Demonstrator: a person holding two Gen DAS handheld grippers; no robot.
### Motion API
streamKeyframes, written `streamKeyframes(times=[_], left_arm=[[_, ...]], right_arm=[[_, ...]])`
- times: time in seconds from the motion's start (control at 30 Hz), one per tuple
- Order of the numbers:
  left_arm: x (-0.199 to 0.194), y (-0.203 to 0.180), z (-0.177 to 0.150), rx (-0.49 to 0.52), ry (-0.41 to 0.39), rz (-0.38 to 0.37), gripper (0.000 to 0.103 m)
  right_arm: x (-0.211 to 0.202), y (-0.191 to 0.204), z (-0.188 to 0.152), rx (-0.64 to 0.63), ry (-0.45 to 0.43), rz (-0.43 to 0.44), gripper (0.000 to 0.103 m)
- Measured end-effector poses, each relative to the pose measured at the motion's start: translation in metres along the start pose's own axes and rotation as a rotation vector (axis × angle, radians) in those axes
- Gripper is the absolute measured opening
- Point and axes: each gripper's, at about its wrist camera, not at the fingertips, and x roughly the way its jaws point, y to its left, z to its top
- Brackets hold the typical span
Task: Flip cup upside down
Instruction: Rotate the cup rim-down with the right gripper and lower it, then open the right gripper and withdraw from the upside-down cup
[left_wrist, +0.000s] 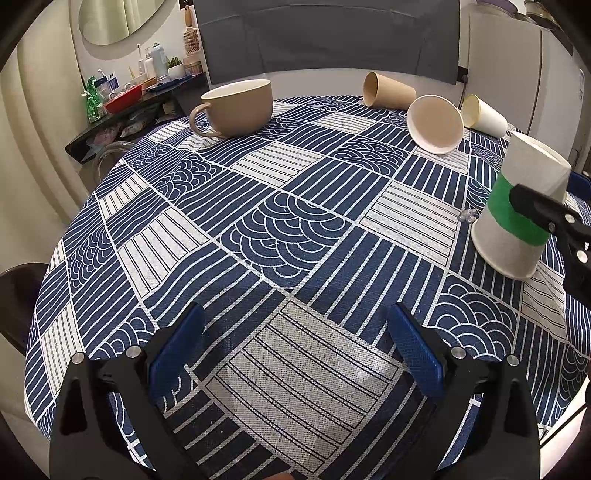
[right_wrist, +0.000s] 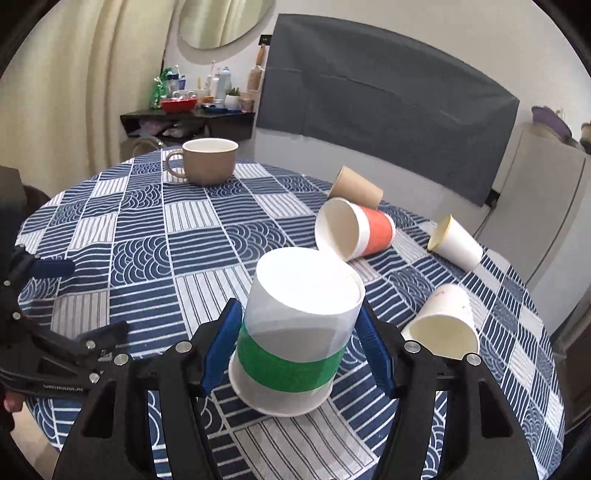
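Note:
A white paper cup with a green band (right_wrist: 295, 332) stands upside down, tilted, its rim low over the blue patterned tablecloth (right_wrist: 147, 258). My right gripper (right_wrist: 299, 343) has its blue pads against the cup's two sides and is shut on it. In the left wrist view the same cup (left_wrist: 517, 214) is at the far right with the right gripper's black finger (left_wrist: 543, 214) across it. My left gripper (left_wrist: 295, 354) is open and empty, low over the near part of the table.
A tan mug (right_wrist: 207, 160) stands upright at the far left. Several paper cups lie on their sides: brown (right_wrist: 356, 186), orange-banded (right_wrist: 354, 232), white (right_wrist: 456, 243) and a near white one (right_wrist: 443, 325). A shelf with clutter (right_wrist: 188, 110) stands behind.

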Motion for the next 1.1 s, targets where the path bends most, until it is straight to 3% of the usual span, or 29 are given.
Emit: streamKeyframes(times=[0.17,0.47,1.1], left_arm=[[-0.001,-0.002,0.001,0.008,-0.003,0.010,0.097],[-0.013,-0.018,0.007,0.028,-0.028,-0.019,0.097],[-0.038,-0.072,0.003,0.074,-0.077,-0.071,0.097]], right_arm=[[0.001,-0.009,-0.006,0.039,0.017,0.017,0.060],[-0.014,-0.032,-0.006,0.119,0.013,0.065,0.085],[-0.031,-0.058,-0.035,0.163,0.042,-0.003,0.094]])
